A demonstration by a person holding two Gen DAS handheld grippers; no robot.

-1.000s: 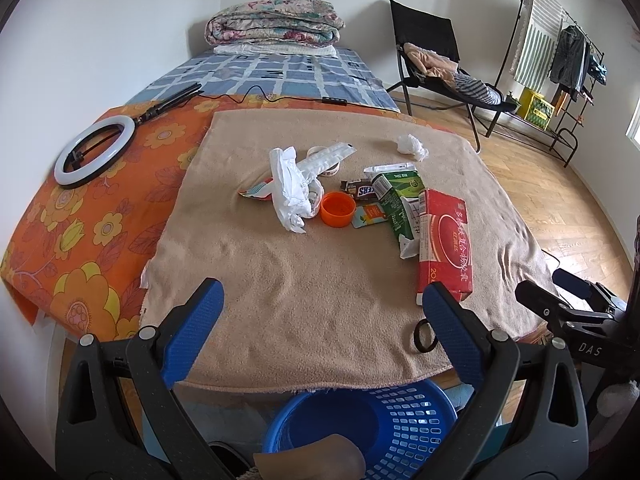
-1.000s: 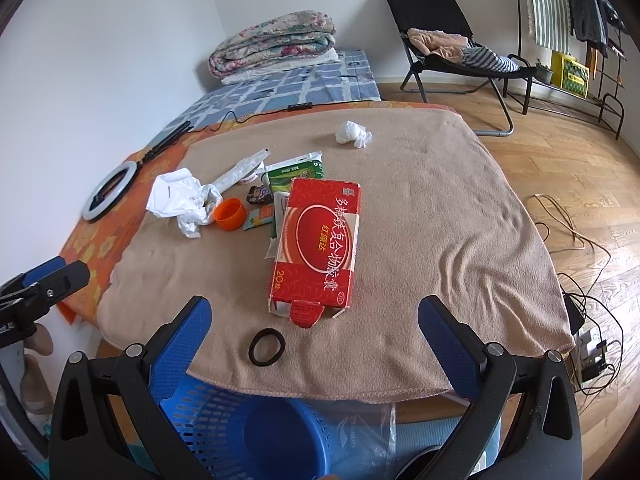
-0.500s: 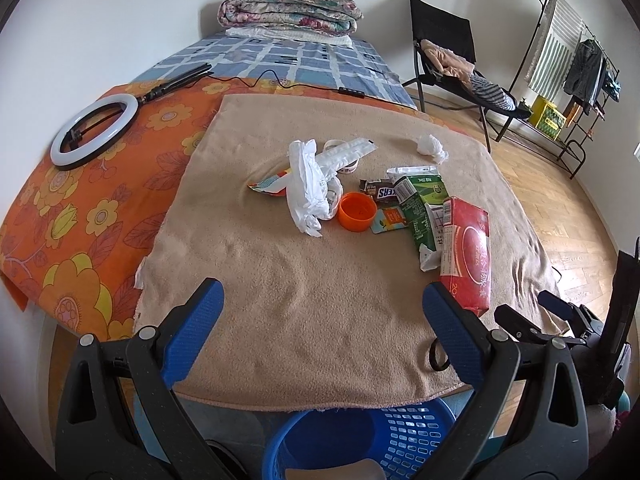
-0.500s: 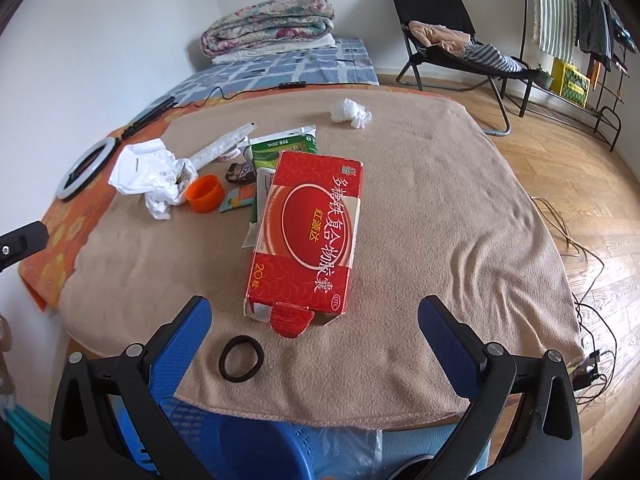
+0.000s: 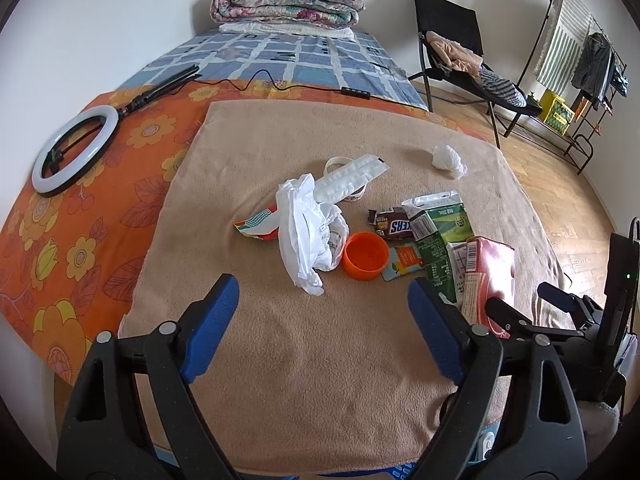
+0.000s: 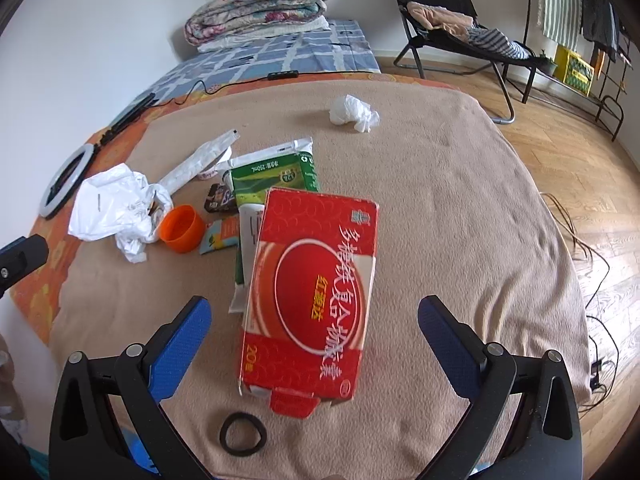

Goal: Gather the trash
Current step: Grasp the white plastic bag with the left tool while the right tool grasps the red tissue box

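The left gripper (image 5: 322, 320), jaws apart and just narrowing around nothing, hangs over bare tan blanket (image 5: 304, 380). The right gripper (image 6: 314, 344) stands wide, straddling the flat red cardboard box (image 6: 312, 292) without touching. Beyond lie the crumpled white plastic bag (image 5: 308, 228), orange cap (image 5: 365, 255) and green carton (image 5: 438, 236). Judged an approach step: next, lower and close on the box.

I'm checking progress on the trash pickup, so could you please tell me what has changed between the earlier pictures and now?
Both grippers have moved forward over the tan blanket: the left gripper toward the white plastic bag, the right gripper over the red box. The left jaws have just been closing slightly, with nothing between them. Nothing has been grasped; the trash lies where it was.
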